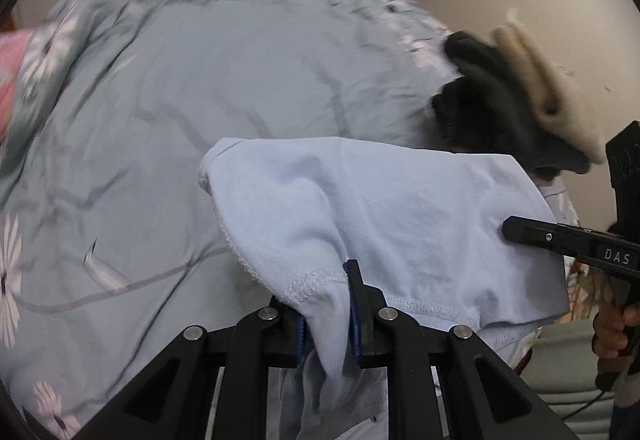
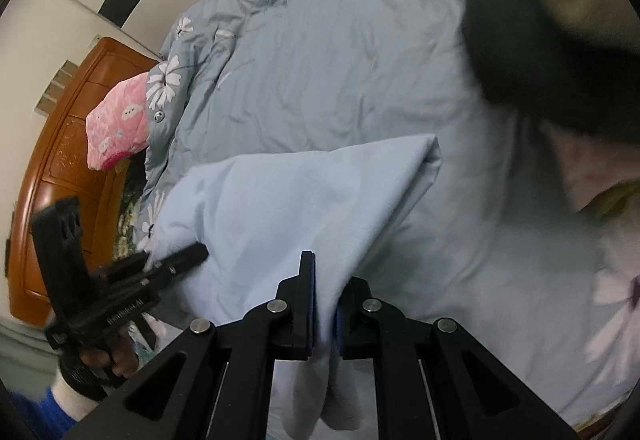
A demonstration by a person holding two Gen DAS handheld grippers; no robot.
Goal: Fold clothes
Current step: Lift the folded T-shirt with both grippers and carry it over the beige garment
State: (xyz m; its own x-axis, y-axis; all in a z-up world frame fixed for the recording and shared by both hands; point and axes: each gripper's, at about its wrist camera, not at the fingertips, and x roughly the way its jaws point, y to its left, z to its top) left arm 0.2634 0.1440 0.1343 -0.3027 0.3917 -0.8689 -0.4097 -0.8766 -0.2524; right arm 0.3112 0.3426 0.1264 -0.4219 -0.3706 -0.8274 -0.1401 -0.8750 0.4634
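Left wrist view: left tongs [image 1: 329, 310] are pinched on a hemmed edge of the pale blue garment [image 1: 384, 208], cloth bunched between the blue pads. Right tongs [image 1: 508, 230] come in from the right side, clamped on the garment's other edge.

Right wrist view confirms it: right tongs [image 2: 325, 304] nearly closed with a thin layer of the pale blue garment [image 2: 288, 208] between the pads; left tongs [image 2: 196, 252] visible at lower left, gripping the far side, with the hand [image 2: 114, 354] on the handle.

Garment is off the bed, stretched between both tongs and hanging above the floral duvet [image 1: 168, 88]. One corner looks folded over. Dark clothing [image 1: 500, 108] and a beige piece [image 1: 540, 80] are piled at the bed's edge; pink pillow [image 2: 118, 120] by the headboard.

Step, as I read it: lift-and-spread, before the first fold. Frames are blurred, so some detail is uncertain.

Next move calls for keeping both grips tight, evening out tension, then laying the garment flat on bare duvet away from the pile. Risk: thin edge slipping from the right tongs.
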